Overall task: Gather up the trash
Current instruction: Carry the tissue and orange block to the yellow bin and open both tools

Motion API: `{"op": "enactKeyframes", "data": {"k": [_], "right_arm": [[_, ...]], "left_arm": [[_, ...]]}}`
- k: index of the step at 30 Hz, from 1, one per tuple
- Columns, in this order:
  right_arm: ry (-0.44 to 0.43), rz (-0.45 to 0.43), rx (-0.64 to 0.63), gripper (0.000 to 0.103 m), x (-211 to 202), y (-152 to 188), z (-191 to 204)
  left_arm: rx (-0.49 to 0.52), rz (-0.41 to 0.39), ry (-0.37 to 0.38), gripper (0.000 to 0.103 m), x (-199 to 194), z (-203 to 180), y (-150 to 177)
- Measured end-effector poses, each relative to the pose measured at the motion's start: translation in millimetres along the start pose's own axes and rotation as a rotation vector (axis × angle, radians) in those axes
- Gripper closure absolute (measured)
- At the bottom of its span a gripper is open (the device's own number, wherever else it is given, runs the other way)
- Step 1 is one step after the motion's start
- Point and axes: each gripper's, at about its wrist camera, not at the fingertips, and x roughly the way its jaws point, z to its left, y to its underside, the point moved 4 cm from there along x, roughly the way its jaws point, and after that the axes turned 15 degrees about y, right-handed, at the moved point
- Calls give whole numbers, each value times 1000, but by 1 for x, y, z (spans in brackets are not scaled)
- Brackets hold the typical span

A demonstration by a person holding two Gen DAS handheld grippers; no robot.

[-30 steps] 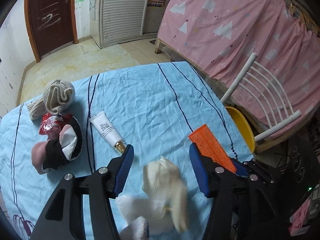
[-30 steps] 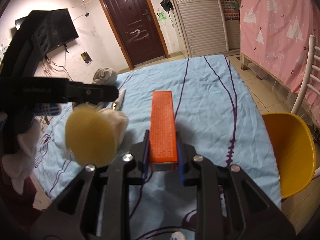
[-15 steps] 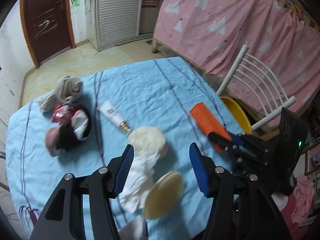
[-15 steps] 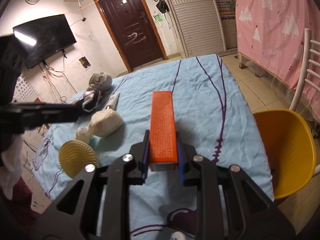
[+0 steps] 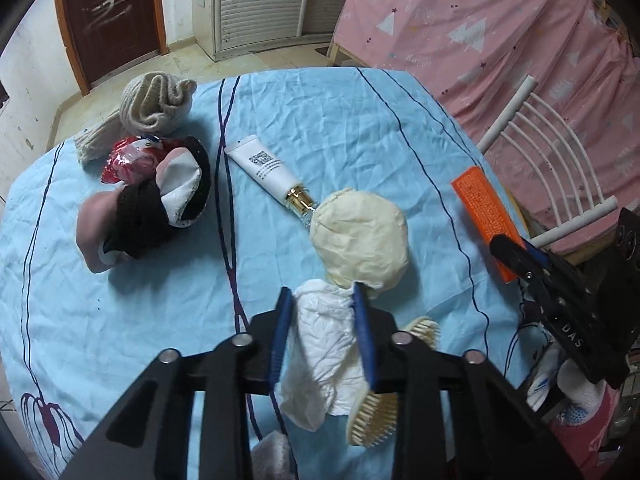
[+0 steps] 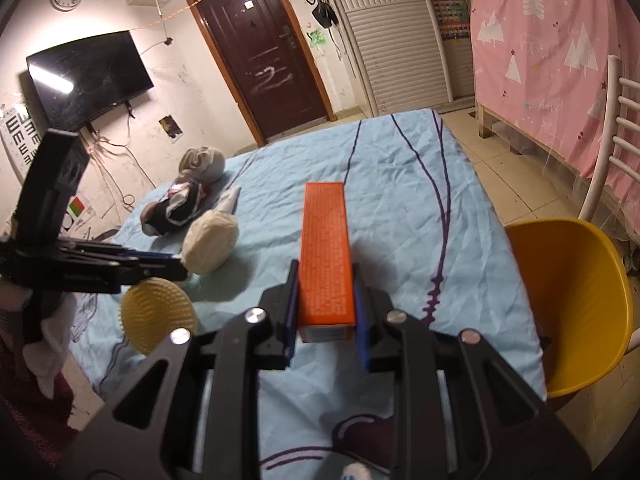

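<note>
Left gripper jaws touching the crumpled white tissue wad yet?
Touching. In the left wrist view the left gripper has just been closing its jaws, and both blue pads press the sides of the crumpled white tissue wad between them.

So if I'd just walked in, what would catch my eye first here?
Probably the bright orange box clamped in the right hand-held gripper above the blue tablecloth. Next, the left hand-held gripper, whose jaws have just been closing around a crumpled white tissue, with a yellow bristly brush beside it.
</note>
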Motion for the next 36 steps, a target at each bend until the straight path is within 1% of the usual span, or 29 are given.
{"op": "enactKeyframes", "data": {"k": [2,4,8,10,13,17,22,30,36], "right_arm": [[1,-7,5,81,-1,-1,-1],[2,-16,11,81,-3,-3,-3],[6,-33,19,81,-8,-7,-7],[10,-45,29,81,-11,-10,-12],[22,-66,43,81,-16,-16,-22],[46,-96,68,81,-24,-24,-43],[86,-130,120,81,-35,-34,-80],[140,-136,177,81,-41,-37,-131],[188,-140,233,81,-41,-35,-173]], "left_arm": [[3,-16,-8,90,-4,-1,1],[0,-36,-2,90,-10,-2,0],[14,-107,-18,90,-35,-10,-10],[26,-129,-21,90,-43,-15,-15],[66,-161,-21,90,-53,-32,-27],[109,-186,-4,90,-55,-58,-45],[142,-211,42,90,-41,-95,-70],[199,-167,112,90,0,-153,-98],[217,-152,176,90,34,-191,-118]]}}
